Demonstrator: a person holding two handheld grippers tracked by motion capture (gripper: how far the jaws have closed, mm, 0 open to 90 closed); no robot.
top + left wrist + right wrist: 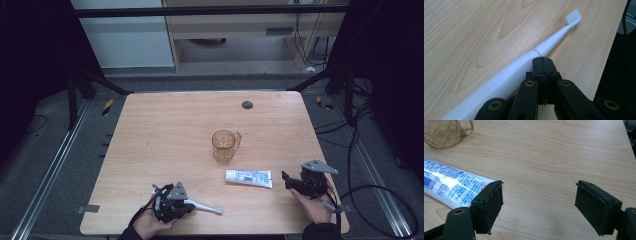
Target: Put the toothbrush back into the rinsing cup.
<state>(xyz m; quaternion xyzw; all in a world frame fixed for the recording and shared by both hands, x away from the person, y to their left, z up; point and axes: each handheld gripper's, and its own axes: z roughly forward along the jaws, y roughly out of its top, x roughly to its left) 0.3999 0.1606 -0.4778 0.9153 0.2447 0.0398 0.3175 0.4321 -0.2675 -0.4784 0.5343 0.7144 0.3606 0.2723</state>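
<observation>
— Lying flat near the counter (150, 115) front edge: white toothbrush (506, 75), bristles away from the left gripper (543, 65), which sits clenched on nothing, just beside the handle.

— Light, stiff, glossy (likely slippery). Best pinched across the thick handle, not the thin neck.

— And the right gripper (539, 205)?

— Spread wide, empty, next to the toothpaste tube (451, 186).
</observation>
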